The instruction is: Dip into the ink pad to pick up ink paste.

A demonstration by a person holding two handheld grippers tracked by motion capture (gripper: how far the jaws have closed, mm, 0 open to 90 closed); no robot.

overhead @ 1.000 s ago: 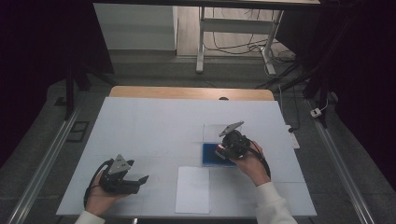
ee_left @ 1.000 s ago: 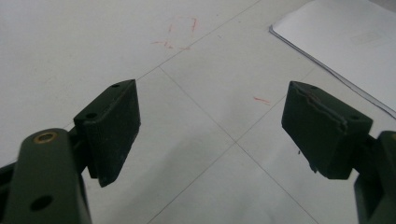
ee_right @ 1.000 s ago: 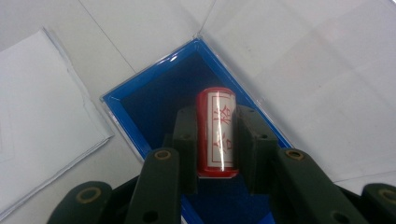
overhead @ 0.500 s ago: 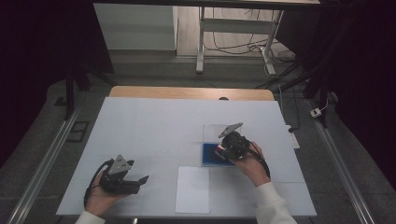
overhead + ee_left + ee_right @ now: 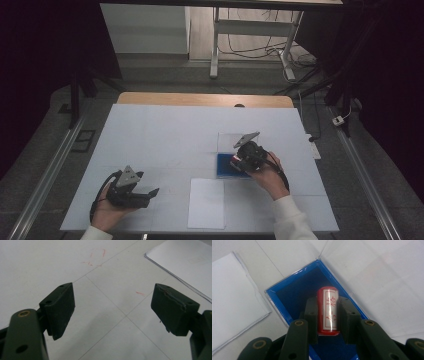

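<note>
A red cylindrical stamp (image 5: 327,312) with a white label bearing red characters sits between the jaws of my right gripper (image 5: 328,302), which is shut on it. The stamp hangs over a blue-lined tray (image 5: 294,292) with a clear plastic rim. In the high view my right gripper (image 5: 239,159) is at the centre right of the table, above the blue tray (image 5: 224,170). My left gripper (image 5: 152,192) rests near the front left edge, open. In its own view the left gripper (image 5: 112,310) holds nothing, with bare white table between its jaws.
A white sheet of paper (image 5: 207,202) lies near the front edge, just in front of the tray; it also appears as a sheet (image 5: 234,297) and a sheet corner (image 5: 185,262). A clear lid (image 5: 230,140) lies behind the tray. Faint red marks (image 5: 96,260) stain the tabletop.
</note>
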